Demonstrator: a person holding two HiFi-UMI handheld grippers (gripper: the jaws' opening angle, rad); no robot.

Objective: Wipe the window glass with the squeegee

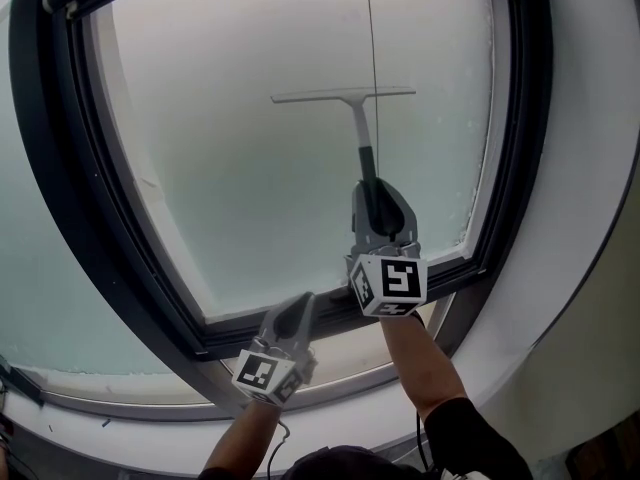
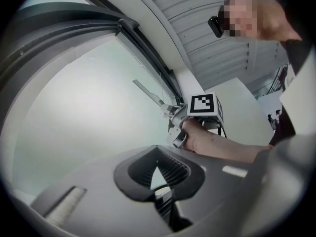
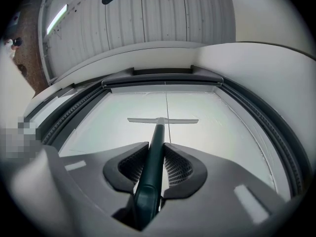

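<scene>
right gripper (image 1: 376,190) raised, arm outstretched, clamped on squeegee (image 1: 345,96) handle | blade against glass (image 1: 240,188) | left gripper (image 1: 300,303) lower, by frame (image 1: 50,168), jaws together, empty

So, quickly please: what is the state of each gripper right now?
Left gripper: closed, nothing in it.
Right gripper: closed on the squeegee handle.

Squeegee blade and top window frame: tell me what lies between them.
Bare frosted glass, crossed by one thin vertical line; the right gripper view and the head view both show it.
</scene>
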